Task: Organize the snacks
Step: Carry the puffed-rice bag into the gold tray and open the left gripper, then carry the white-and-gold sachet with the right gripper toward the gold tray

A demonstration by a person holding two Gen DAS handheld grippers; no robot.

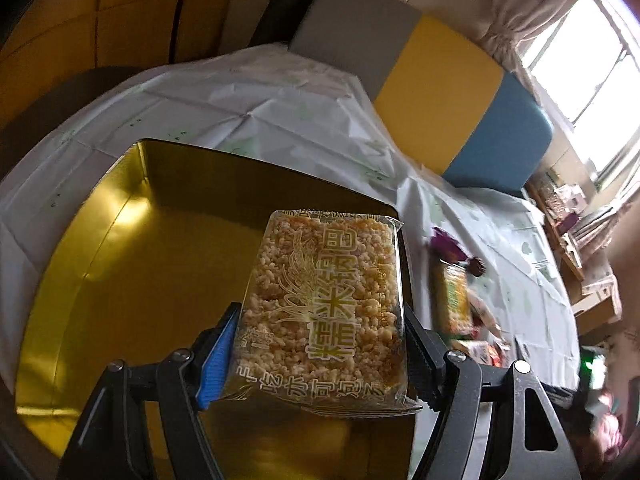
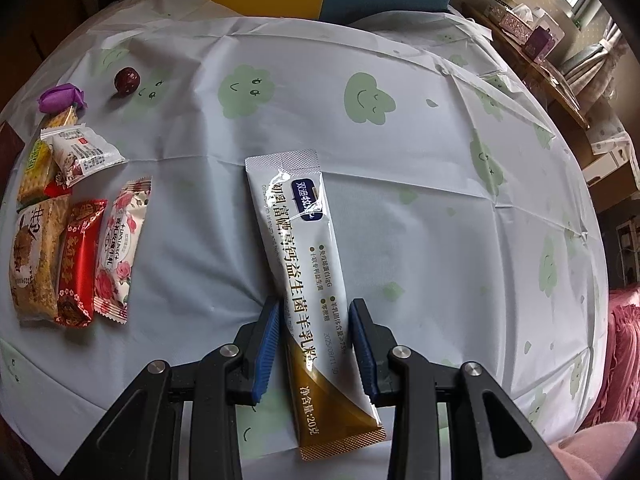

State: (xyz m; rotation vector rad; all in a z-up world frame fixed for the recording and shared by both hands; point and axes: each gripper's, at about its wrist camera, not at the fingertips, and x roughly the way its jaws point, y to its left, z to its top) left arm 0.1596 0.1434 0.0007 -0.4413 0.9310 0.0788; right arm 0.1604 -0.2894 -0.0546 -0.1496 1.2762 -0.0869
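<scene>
My left gripper (image 1: 320, 344) is shut on a clear packet of puffed rice cake (image 1: 320, 304) and holds it above the gold box (image 1: 132, 264), near its right wall. My right gripper (image 2: 314, 344) is open, its blue pads either side of a long white and gold milk-powder sachet (image 2: 300, 256) that lies on the tablecloth. To the left lie a pile of snacks: a rose-print packet (image 2: 120, 248), a red packet (image 2: 78, 260), a cracker packet (image 2: 34, 256), a white packet (image 2: 80, 152), a purple candy (image 2: 62, 98) and a dark round sweet (image 2: 127, 80).
The table wears a white cloth with green smiling clouds (image 2: 368, 98). A grey, yellow and blue cushion (image 1: 440, 92) stands at the table's far edge. A shelf with boxes (image 2: 532, 28) stands at the right by a window. A pink fabric (image 2: 624, 360) is at the right edge.
</scene>
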